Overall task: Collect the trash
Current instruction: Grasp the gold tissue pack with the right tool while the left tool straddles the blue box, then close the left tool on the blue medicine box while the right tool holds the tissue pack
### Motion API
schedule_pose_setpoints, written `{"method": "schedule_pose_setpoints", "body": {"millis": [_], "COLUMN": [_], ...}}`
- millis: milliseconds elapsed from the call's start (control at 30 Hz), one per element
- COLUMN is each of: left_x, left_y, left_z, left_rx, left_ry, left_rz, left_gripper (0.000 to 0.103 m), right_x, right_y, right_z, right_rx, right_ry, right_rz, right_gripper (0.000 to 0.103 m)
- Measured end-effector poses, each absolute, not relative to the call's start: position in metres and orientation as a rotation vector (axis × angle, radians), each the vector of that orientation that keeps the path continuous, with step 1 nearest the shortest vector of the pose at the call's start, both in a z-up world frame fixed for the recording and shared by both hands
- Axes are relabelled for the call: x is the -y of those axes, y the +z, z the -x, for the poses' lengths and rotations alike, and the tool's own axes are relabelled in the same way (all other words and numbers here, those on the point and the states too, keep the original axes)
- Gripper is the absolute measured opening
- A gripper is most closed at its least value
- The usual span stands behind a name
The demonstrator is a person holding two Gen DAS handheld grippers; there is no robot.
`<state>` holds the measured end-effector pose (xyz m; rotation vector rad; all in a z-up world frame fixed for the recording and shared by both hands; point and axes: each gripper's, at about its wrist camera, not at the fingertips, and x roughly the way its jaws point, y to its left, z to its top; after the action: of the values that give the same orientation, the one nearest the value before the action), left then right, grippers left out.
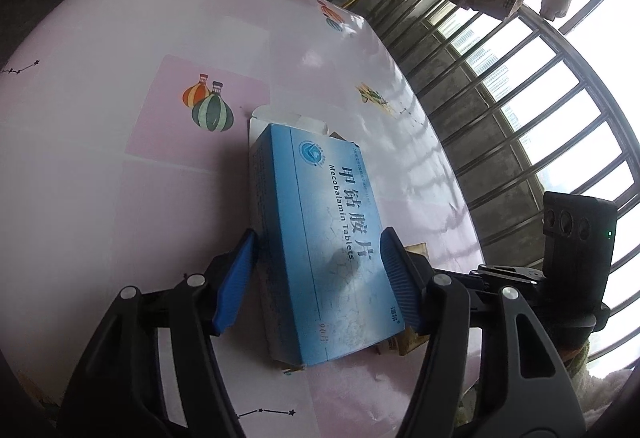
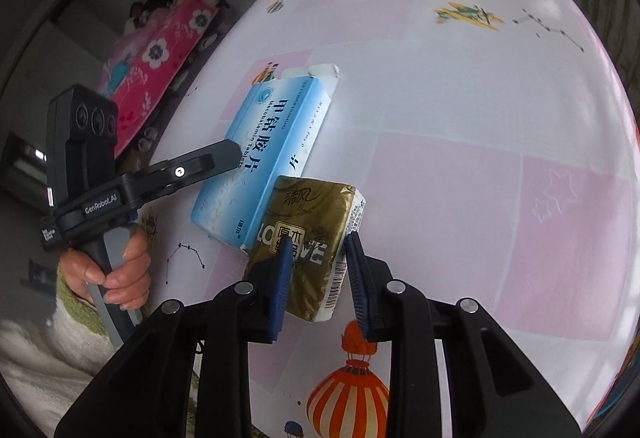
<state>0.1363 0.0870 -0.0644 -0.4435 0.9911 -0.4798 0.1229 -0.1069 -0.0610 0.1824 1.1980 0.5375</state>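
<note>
A blue medicine box (image 1: 320,238) with an open end flap lies on the pink-and-white tablecloth (image 1: 120,117). My left gripper (image 1: 318,250) straddles it, its blue pads touching both long sides. In the right wrist view the box (image 2: 264,153) rests partly on a gold tissue pack (image 2: 316,238). My right gripper (image 2: 318,254) has one pad over the pack's top and the other at its right edge, with a gap showing. The left gripper's finger (image 2: 208,161) reaches the box from the left.
The table edge (image 1: 400,49) runs along a barred window (image 1: 520,97) on the right. A bed with a pink flowered blanket (image 2: 160,53) lies beyond the table's far left side. A hand in a white sleeve (image 2: 120,270) holds the left gripper's handle.
</note>
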Motion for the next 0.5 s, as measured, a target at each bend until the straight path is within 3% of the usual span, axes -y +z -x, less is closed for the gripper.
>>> {"method": "schedule_pose_setpoints", "body": {"millis": [367,500], "left_x": [-0.091,-0.092], "left_y": [-0.059,-0.061], "left_z": [-0.094,-0.080], "left_rx": [-1.095,-1.116], "left_ry": [-0.520,-0.553], "left_rz": [0.377,0.372], "left_gripper": [0.059,0.059], "right_x": [0.102,0.112], "right_y": [-0.066,-0.065], "right_z": [-0.071,-0.059], "right_rx": [-1.271,-1.274], "right_ry": [0.629,0.612], "right_rz": [-0.204,-0.221], "right_gripper": [0.027,0.018]}}
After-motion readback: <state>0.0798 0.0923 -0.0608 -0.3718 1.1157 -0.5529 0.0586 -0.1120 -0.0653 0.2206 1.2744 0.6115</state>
